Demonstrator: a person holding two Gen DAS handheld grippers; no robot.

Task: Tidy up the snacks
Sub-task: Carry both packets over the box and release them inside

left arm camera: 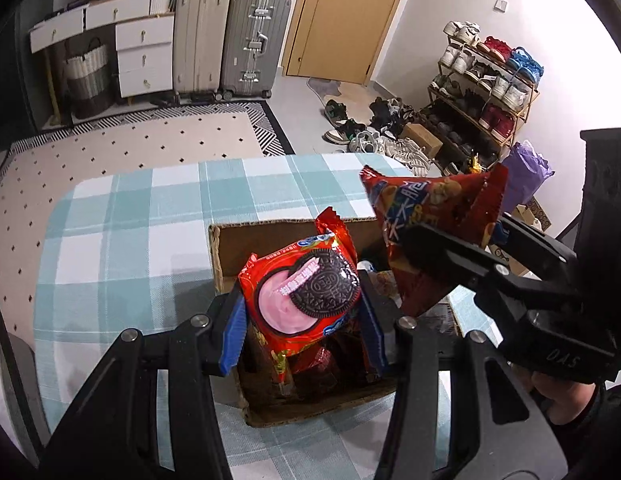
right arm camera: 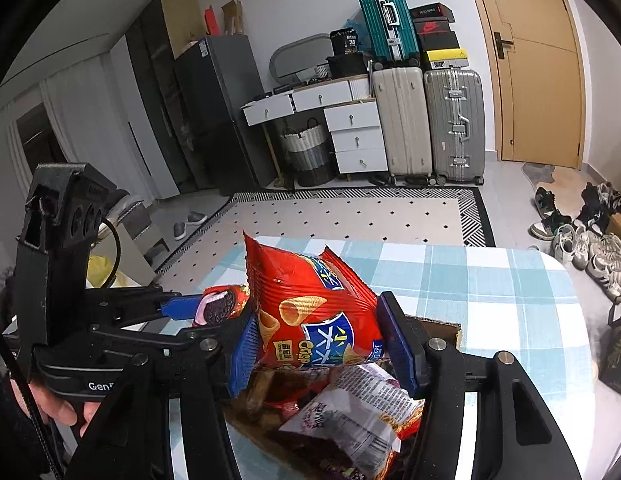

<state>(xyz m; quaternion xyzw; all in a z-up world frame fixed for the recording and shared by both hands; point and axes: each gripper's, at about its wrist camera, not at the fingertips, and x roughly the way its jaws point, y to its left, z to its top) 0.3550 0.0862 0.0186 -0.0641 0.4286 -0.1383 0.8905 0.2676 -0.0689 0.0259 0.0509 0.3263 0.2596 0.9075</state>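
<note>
The red foil Oreo cookie packet with the pink-cream picture (left arm camera: pixel 302 300) is sitting clamped between the blue pads of the left gripper (left arm camera: pixel 302 320), jaws drawn in narrow against its two sides, and it is hanging over the open brown cardboard box (left arm camera: pixel 230 248). Just beside it, the red crinkled bag of cone-shaped corn crisps (right arm camera: pixel 310 312) is being pinched by the right gripper (right arm camera: pixel 322 344), jaws likewise closed on the bag's lower part, its top standing above the pads. Below both, the box is holding more wrappers, among them a white and purple printed packet (right arm camera: pixel 350 412); what else lies deeper I cannot tell. The box is resting on the blue and white checked tablecloth (left arm camera: pixel 130 220). Whether the packets are going in or coming out cannot be told; judgement: both hands are carrying a snack at the box, mid-transfer. Next move calls for keeping the two grippers apart so the bags are not colliding, and a gentle squeeze, since the crisps would crush easily.
</note>
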